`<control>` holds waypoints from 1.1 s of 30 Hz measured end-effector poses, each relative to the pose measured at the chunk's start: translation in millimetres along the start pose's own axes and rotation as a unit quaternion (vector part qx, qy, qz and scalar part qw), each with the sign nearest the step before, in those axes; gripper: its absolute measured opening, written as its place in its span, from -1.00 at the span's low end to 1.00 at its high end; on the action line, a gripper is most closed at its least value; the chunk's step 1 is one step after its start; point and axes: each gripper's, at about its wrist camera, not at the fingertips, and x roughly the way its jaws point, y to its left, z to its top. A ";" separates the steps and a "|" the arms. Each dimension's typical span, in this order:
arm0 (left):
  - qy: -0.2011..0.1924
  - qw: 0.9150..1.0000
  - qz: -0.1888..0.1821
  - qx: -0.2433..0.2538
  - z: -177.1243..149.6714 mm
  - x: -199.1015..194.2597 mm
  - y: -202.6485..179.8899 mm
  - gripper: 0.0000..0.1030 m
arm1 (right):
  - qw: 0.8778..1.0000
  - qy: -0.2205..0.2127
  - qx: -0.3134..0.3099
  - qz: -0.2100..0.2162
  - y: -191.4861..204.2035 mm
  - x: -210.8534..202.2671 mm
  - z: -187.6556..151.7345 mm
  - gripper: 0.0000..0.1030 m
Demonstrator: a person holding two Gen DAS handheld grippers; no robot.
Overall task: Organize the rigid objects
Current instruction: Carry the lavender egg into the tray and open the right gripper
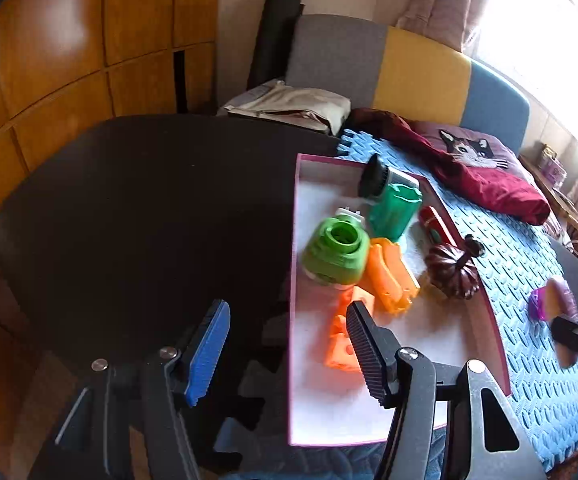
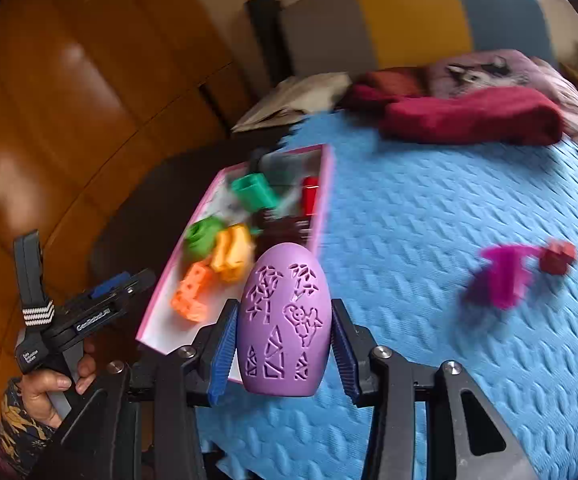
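Note:
A pink-rimmed white tray point(image 1: 295, 240) point(image 2: 325, 200) holds a green round piece point(image 1: 335, 252) point(image 2: 201, 238), orange pieces point(image 1: 389, 276) point(image 2: 231, 254), a teal cup point(image 1: 395, 208) point(image 2: 255, 192), a red item point(image 1: 433, 224) point(image 2: 309, 200) and a dark pumpkin point(image 1: 455, 270). My right gripper point(image 2: 283, 340) is shut on a purple carved egg point(image 2: 285, 320), held above the blue mat just right of the tray. My left gripper point(image 1: 285, 344) is open and empty over the tray's near left edge; it also shows in the right wrist view point(image 2: 123, 282).
A magenta toy point(image 2: 503, 278) and a small red block point(image 2: 557, 258) lie on the blue foam mat point(image 2: 449, 200). A maroon cloth point(image 1: 489, 184) and a cat cushion point(image 1: 469, 150) lie at the back. A black table point(image 1: 149, 208) is left of the tray. Wooden cabinets point(image 1: 69, 60) stand behind.

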 end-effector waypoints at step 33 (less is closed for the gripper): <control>-0.001 1.000 0.006 0.010 -10.8 -7.8 4.3 0.26 | 0.997 0.017 -0.070 -0.039 49.9 72.6 0.0 -0.10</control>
